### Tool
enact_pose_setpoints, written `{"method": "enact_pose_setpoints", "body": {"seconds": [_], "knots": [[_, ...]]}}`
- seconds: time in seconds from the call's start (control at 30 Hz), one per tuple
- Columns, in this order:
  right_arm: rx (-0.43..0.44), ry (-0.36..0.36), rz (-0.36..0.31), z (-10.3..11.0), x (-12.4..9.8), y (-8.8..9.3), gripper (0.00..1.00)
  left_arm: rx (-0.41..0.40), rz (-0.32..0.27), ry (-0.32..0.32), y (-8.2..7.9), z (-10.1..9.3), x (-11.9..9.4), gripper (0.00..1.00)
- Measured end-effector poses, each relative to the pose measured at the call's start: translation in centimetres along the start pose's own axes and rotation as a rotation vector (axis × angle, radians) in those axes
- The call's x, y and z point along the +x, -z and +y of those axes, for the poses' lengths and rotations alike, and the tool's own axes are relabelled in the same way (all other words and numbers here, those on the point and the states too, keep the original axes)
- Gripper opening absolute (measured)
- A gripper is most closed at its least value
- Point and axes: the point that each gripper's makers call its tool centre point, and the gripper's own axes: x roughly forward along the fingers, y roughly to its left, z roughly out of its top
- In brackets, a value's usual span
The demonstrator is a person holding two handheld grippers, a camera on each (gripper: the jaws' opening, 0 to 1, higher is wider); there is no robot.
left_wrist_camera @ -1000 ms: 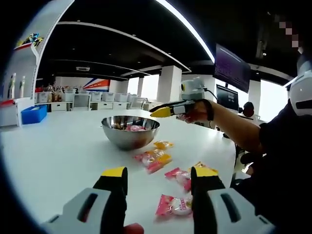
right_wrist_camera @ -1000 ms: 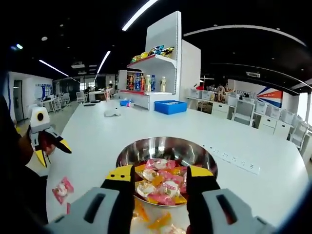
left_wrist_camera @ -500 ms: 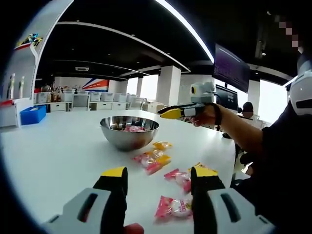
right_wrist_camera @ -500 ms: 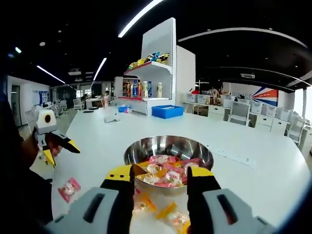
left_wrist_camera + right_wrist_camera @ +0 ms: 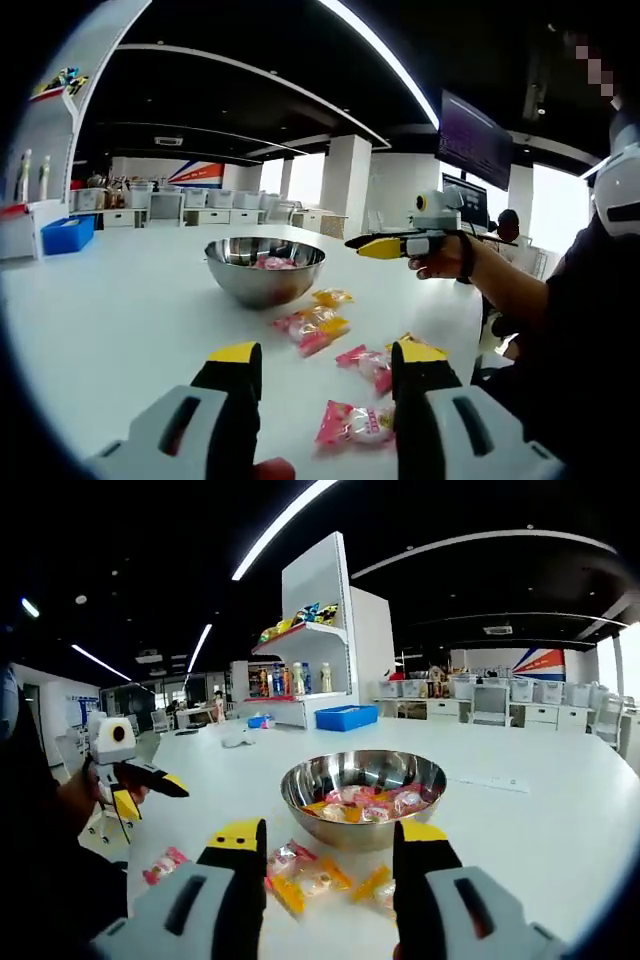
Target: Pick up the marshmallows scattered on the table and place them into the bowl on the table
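Observation:
A steel bowl stands on the white table and holds several wrapped marshmallows. More wrapped marshmallows lie loose in front of it: an orange one, a pink-orange pair, a pink one and another pink one closest to me. My left gripper hovers low over that closest one, open and empty. My right gripper hangs in the air short of the bowl, open and empty, held by a hand.
A white shelf unit with bottles and a blue bin stand beyond the bowl. A power strip lies on the table to the bowl's right. The person's dark sleeve fills the right side of the left gripper view.
My right gripper has drawn back from above the bowl toward the person and now sits lower, so the loose marshmallows come into its view. The left gripper has stayed put.

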Motion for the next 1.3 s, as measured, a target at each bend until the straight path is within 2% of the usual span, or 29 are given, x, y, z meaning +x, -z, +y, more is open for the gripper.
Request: {"method": "enact_pose_setpoints", "body": {"seconds": [0.5, 0.77, 1.3], "knots": [[0.041, 0.010, -0.039, 1.3, -3.2, 0.7, 0.50, -0.002, 0.003, -0.003, 0.1, -0.1, 0.1, 0.52], [0.041, 0.008, -0.029, 2.5, -4.7, 1.8, 0.50, -0.002, 0.000, -0.007, 0.0, 0.0, 0.0, 0.53], [0.080, 0.065, 0.039, 2.3, -8.7, 5.9, 0.47, 0.003, 0.000, -0.012, -0.1, 0.2, -0.1, 0.53]]}}
